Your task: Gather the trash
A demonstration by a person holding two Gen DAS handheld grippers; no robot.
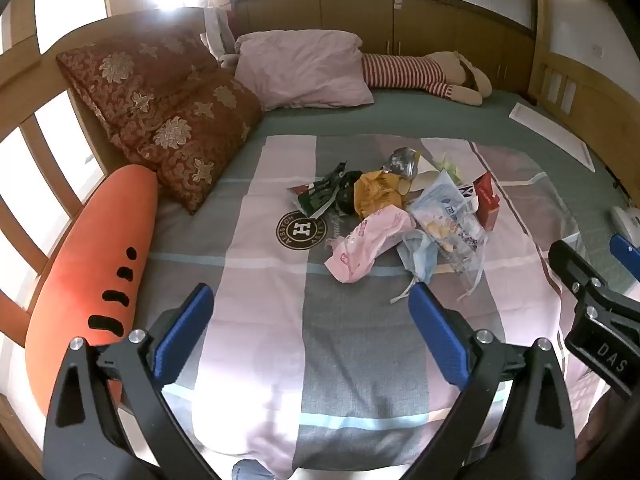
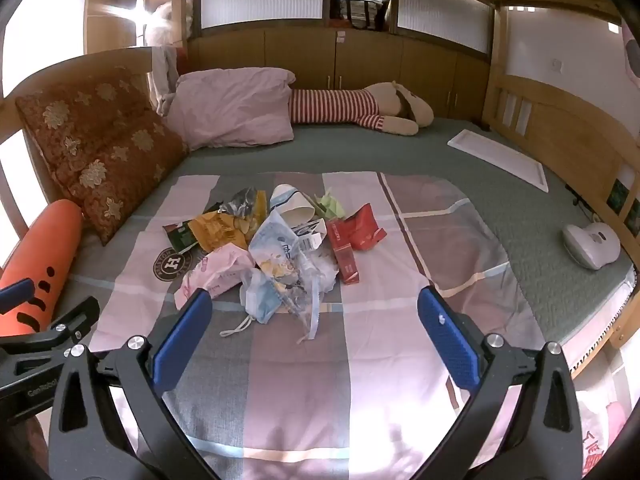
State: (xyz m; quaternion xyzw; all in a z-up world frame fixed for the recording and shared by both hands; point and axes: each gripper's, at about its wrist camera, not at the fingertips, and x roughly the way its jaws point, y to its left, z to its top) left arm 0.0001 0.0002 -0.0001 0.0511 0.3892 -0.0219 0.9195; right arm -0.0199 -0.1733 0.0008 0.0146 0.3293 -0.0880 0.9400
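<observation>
Left wrist view shows the left gripper [image 1: 308, 336] spread wide and holding nothing, just short of the trash pile [image 1: 400, 208] on the checked blanket [image 1: 256, 280], while the right gripper [image 2: 316, 336], equally wide and unloaded, hovers beside it, near the pile's blue mask [image 2: 260, 300].

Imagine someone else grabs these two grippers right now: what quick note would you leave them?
Left gripper: open, empty, hovering short of the pile. Right gripper: open, empty, likewise.
The trash pile sits on the checked bedspread: pink wrapper, blue face mask, paper cup, red carton, yellow bag, clear plastic bag.
Done: nothing picked up.
Left: everything. No bin is visible in either view.
</observation>
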